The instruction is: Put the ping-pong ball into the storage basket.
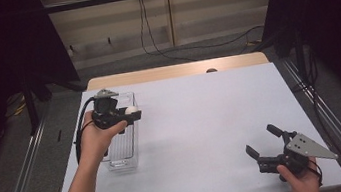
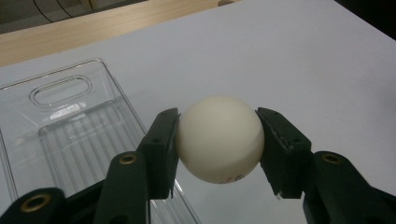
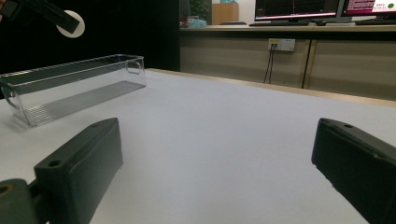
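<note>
1. The clear plastic bin [image 1: 121, 148] lies on the white table [image 1: 202, 122], nothing inside.
2. The left gripper [image 2: 218, 140] clamps a white ping-pong ball [image 2: 219, 138] above the bin's edge.
3. The right gripper [image 1: 261, 139] rests with its jaws spread wide, holding nothing.

The white ball [image 2: 219, 139] bears small red print near its underside — too tiny to read.

Bare forearms end in two black handheld grippers: the left gripper [image 1: 133, 112] trails a black cable and shows brass-coloured rivets on its jaw arms; the right gripper [image 1: 261, 140] carries a grey three-cornered plate dotted with small holes.
</note>
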A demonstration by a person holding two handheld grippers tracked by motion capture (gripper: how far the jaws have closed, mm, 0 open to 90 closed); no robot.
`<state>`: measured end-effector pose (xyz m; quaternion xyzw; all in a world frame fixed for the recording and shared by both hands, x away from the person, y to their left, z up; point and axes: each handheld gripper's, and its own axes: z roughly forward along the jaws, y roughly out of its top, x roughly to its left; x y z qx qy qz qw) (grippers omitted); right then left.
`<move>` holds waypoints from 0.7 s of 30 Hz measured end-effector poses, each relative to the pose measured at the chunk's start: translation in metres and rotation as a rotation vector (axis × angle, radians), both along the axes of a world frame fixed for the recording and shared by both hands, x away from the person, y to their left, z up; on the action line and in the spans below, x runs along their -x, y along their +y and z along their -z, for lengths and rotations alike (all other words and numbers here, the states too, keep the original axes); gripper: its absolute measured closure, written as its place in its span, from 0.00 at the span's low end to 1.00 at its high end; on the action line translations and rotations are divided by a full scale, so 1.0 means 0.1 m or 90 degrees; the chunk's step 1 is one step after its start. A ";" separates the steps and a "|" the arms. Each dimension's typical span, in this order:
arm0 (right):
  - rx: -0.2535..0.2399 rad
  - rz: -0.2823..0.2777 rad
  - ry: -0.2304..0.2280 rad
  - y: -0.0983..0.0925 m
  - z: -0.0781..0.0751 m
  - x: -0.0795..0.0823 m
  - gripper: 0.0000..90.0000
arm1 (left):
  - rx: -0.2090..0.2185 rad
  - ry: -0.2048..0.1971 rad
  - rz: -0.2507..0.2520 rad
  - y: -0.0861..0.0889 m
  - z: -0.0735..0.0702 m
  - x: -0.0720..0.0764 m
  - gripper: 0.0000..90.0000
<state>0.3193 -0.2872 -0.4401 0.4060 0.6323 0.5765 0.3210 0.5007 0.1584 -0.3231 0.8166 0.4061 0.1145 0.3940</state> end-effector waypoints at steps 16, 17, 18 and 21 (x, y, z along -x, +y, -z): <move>0.000 0.001 -0.001 -0.01 0.00 0.00 0.02 | -0.004 0.002 -0.006 -0.01 0.01 -0.04 0.57; -0.001 0.001 -0.001 -0.01 0.00 0.00 0.02 | -0.008 0.005 -0.003 -0.01 0.01 -0.04 0.57; 0.001 -0.002 -0.002 -0.01 0.00 0.00 0.02 | -0.007 0.009 -0.002 -0.01 0.01 -0.04 0.57; 0.000 -0.006 -0.002 -0.01 0.00 0.00 0.02 | 0.007 0.000 -0.012 -0.02 0.02 -0.04 0.57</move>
